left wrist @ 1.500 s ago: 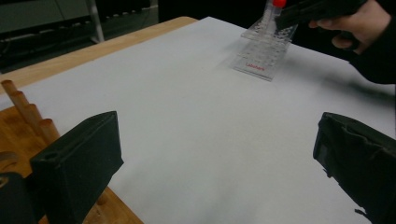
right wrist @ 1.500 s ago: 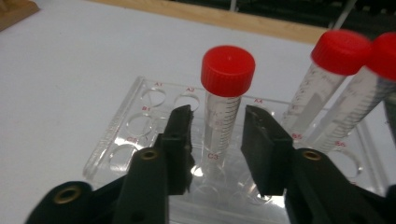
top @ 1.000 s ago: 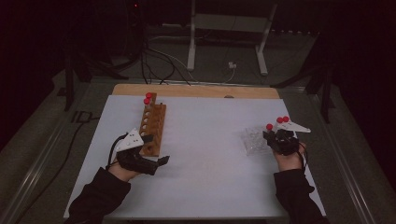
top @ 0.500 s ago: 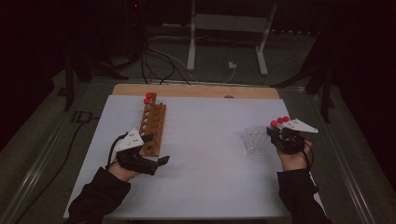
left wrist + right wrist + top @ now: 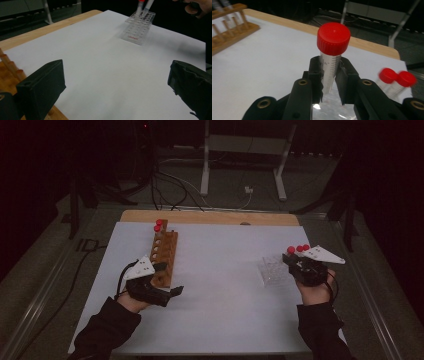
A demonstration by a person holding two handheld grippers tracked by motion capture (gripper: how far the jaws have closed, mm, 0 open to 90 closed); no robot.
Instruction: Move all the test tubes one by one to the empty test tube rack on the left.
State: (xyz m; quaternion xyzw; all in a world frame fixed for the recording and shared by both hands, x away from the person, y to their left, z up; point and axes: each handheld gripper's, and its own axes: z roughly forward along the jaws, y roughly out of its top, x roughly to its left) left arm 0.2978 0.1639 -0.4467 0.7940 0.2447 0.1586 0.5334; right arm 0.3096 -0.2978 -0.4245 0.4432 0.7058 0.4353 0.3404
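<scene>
Red-capped tube (image 5: 331, 65): clear plastic, graduated, upright with a slight tilt, clamped between the right gripper (image 5: 329, 82) pads, above the clear plastic rack (image 5: 272, 270) at the table's right. Two more red-capped tubes (image 5: 397, 81) stand in that rack, just beside it.

A white sheet (image 5: 225, 285) covers the desk (image 5: 210, 217), whose bare wooden edge runs along the far side. Beyond it, on the dark floor (image 5: 310, 185), stand a grey metal stand (image 5: 245, 150) and loose cables (image 5: 175, 190).
</scene>
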